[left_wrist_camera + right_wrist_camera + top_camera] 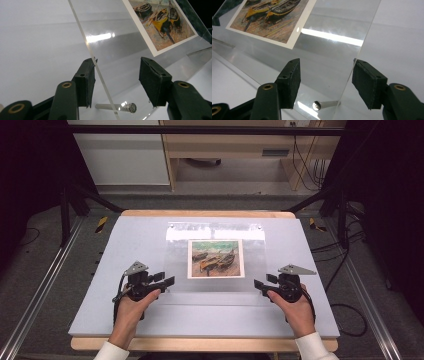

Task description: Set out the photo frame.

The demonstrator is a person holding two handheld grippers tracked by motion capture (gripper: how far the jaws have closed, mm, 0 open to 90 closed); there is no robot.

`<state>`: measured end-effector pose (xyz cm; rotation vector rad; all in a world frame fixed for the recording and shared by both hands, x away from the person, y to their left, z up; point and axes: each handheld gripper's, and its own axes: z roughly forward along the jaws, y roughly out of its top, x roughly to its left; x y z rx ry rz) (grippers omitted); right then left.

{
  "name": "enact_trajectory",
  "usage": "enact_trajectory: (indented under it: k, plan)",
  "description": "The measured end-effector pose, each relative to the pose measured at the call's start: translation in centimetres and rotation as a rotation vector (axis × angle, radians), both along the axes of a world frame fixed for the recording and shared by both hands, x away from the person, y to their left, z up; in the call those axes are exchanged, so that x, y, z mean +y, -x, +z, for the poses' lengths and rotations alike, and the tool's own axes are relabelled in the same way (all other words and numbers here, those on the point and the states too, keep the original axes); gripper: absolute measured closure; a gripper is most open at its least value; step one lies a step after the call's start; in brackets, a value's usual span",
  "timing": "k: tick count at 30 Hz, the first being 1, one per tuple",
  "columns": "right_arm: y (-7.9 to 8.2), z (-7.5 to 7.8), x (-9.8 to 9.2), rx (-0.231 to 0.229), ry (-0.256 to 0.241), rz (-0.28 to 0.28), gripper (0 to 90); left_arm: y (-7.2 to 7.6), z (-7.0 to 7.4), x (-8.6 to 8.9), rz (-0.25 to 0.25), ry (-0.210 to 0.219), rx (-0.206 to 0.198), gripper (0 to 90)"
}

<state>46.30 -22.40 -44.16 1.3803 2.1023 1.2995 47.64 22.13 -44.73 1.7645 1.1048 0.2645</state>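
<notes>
This looks like a lab or recording workroom, not a home. The table (125,240) is a plain pale board on a wooden base, framed by black metal struts (80,195) at 10 and 2 o'clock and metal rails (45,285) along the floor at 9 and 3. Loose cables (345,315) trail over grey carpet at 3 and 4 o'clock. At 12 o'clock stands light wooden office furniture (225,145) with wires hanging beside it.

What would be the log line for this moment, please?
left gripper: open, astride acrylic frame edge | right gripper: open, astride opposite edge | frame: on table
</notes>
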Motion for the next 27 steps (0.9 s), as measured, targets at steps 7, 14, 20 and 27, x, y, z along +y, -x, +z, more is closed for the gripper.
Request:
enact_trajectory:
  k: [7, 14, 20, 27]
  plan:
    - [0.8, 0.0, 0.0, -0.012, 0.014, 0.001, 44.5, 0.6, 0.1, 0.2, 0.000, -0.003, -0.006, 50.6]
    - [1.4, -0.1, -0.1, -0.015, 0.008, -0.015, 47.6, 1.1, 0.0, 0.2, 0.005, -0.009, -0.011, 52.3]
    - [2.1, -0.1, -0.1, -0.025, 0.026, -0.017, 50.5, 1.7, 0.1, 0.1, 0.012, -0.024, -0.023, 54.2]
    - [2.8, -0.2, 0.0, -0.037, 0.048, -0.018, 53.6, 2.1, 0.2, 0.3, 0.011, -0.028, -0.018, 57.5]
